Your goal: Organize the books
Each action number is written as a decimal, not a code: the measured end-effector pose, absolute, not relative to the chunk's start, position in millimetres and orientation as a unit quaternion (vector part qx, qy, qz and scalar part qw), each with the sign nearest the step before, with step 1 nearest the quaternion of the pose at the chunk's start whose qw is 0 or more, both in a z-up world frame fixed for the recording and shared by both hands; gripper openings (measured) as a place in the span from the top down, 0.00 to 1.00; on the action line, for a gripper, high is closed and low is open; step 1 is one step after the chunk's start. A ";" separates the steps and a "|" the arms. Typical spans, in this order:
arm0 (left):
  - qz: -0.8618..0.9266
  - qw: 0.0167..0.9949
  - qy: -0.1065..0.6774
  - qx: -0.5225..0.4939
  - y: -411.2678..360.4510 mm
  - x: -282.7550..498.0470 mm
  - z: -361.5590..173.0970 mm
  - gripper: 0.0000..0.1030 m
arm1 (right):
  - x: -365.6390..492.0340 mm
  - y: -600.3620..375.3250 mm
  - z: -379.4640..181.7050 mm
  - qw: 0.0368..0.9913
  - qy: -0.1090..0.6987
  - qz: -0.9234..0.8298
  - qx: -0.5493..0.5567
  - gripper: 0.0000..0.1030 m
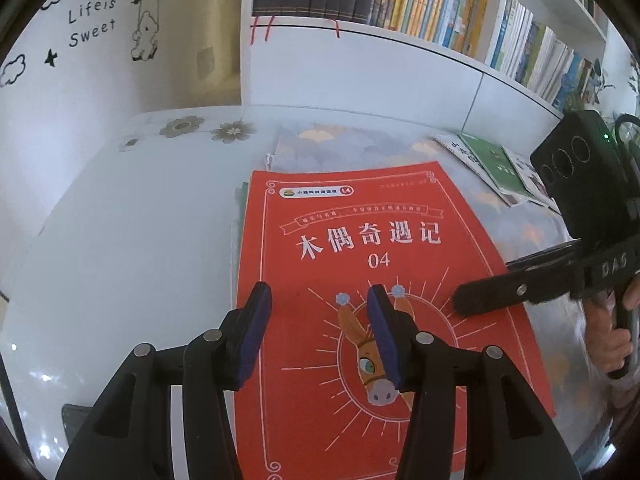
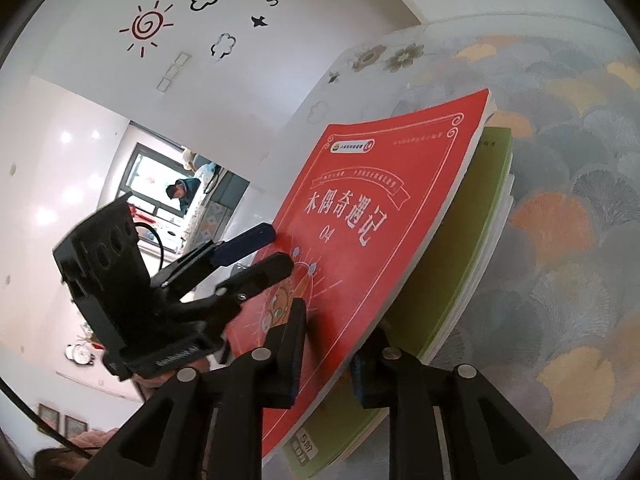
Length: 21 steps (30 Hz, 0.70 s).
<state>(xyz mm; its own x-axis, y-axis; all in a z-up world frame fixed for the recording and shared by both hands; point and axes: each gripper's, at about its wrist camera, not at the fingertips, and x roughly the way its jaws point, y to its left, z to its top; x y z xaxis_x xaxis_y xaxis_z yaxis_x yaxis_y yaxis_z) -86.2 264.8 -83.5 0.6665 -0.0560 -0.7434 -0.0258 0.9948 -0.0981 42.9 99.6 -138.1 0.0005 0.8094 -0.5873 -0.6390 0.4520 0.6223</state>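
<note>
1. The red book (image 1: 360, 280) lies cover-up on top of a green book (image 2: 452, 280), on a table (image 1: 120, 240) partly covered by a fan-patterned cloth (image 2: 560, 240).
2. The left gripper (image 1: 320, 300) hovers over the red cover (donkey picture between its fingers), jaws partly open, holding nothing.
3. The right gripper (image 2: 326, 344) comes in from 3 o'clock in the left wrist view; its jaws straddle the red book's edge, one finger above the cover and one beneath. Whether the pads press, I cannot tell.
4. More books (image 1: 492, 160) lie at 2 o'clock, below the bookshelf (image 1: 400, 40).
</note>
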 end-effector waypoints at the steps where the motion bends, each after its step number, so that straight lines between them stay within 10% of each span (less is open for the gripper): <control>1: -0.008 0.912 0.408 -0.047 264.6 -86.7 -83.9 0.54 | 45.4 95.3 -137.9 0.701 0.488 0.512 0.095 0.80; 4: -0.001 0.913 0.406 -0.030 260.1 -87.3 -84.8 0.52 | 51.6 58.6 -134.0 0.723 0.473 0.489 0.122 0.77; 8: 0.009 0.915 0.403 0.004 249.4 -86.2 -87.5 0.46 | 48.0 -6.2 -128.3 0.798 0.404 0.428 0.128 0.32; 21: 0.054 0.927 0.371 0.032 233.9 -85.8 -90.6 0.30 | 65.0 -81.8 -161.9 0.906 0.324 0.262 0.073 0.19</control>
<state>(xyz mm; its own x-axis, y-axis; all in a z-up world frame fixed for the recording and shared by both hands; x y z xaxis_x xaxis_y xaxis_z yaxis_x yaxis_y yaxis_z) -85.8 233.9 -90.6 0.7191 0.1231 -0.6839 -0.0762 0.9922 0.0985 65.0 -81.8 -161.9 0.6519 0.5225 -0.5496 -0.4283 0.8518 0.3018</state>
